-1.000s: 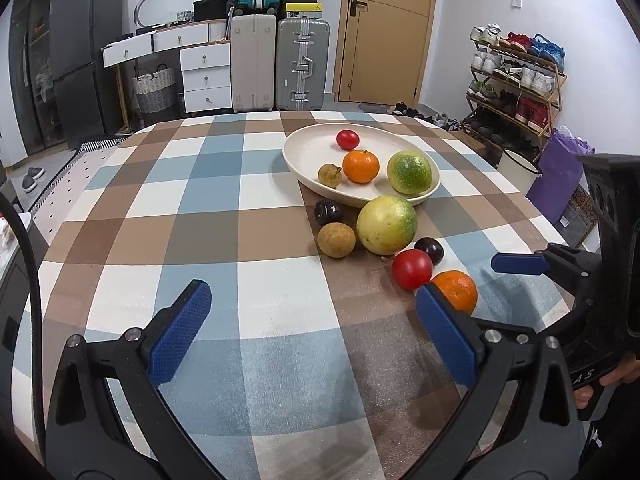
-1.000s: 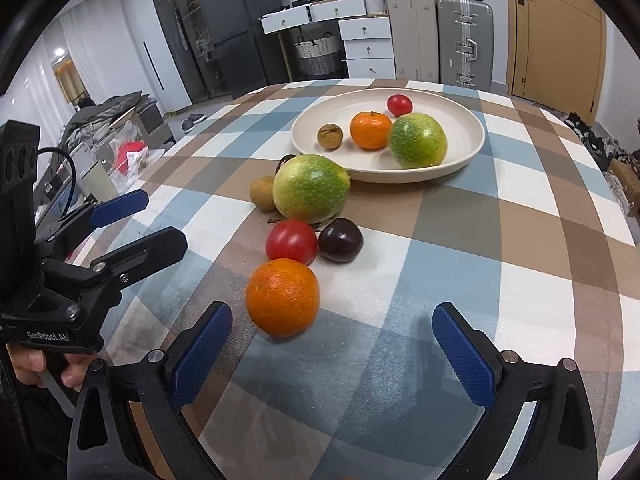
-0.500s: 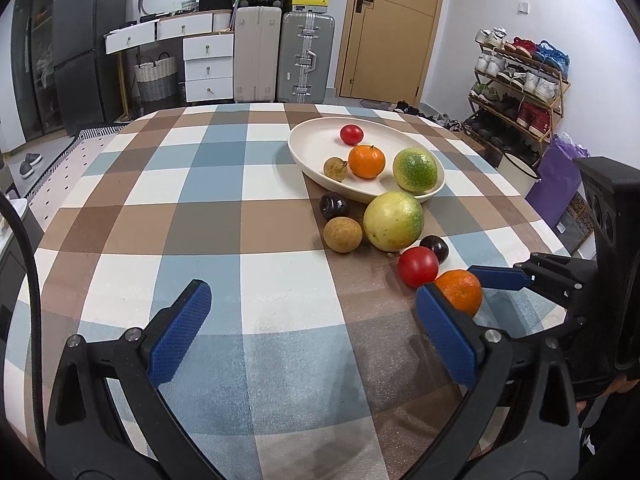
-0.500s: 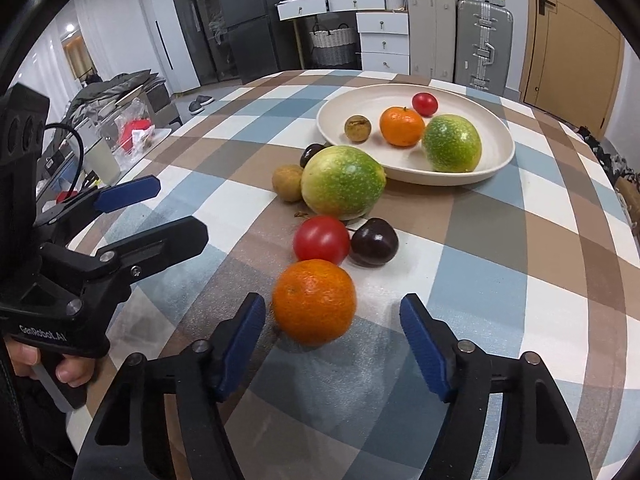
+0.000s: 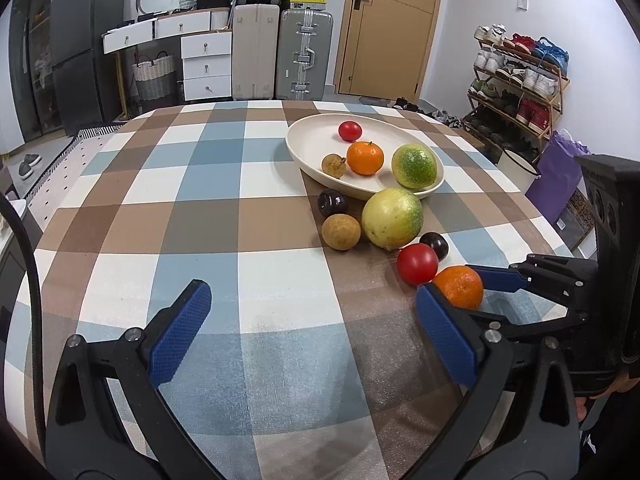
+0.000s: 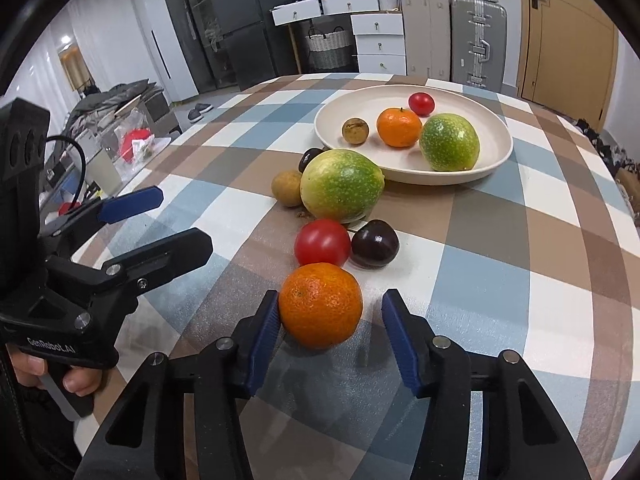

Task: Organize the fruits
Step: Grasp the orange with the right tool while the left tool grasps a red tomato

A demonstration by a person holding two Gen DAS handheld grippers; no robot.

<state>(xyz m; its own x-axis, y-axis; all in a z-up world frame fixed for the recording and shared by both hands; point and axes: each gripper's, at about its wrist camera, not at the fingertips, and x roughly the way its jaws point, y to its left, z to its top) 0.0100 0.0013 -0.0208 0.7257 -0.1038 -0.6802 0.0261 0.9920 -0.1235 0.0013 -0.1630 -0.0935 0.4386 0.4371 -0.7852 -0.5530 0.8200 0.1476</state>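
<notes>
An orange [image 6: 320, 304] lies on the checked tablecloth between the jaws of my right gripper [image 6: 331, 308]. These jaws are closing: the left pad touches the orange, while a small gap remains at the right pad. Just beyond it sit a red tomato [image 6: 322, 242], a dark plum [image 6: 374, 243], a big green-yellow fruit [image 6: 340, 184], a brown round fruit [image 6: 287, 188] and another dark fruit [image 6: 310, 158]. The cream plate [image 6: 496, 152] behind them holds several fruits. My left gripper [image 5: 312, 292] hovers open over bare cloth, left of the orange, holding nothing.
The round table [image 5: 120, 208] curves away at the left and right edges. Suitcases [image 5: 280, 52], drawers and a door stand behind it, a shoe rack [image 5: 516, 88] at the right. A hand [image 6: 60, 376] grips the left tool's handle.
The right gripper's jaws have narrowed from wide open to close around the orange, and the gripper has moved in a little toward it. The left gripper has stayed put.
</notes>
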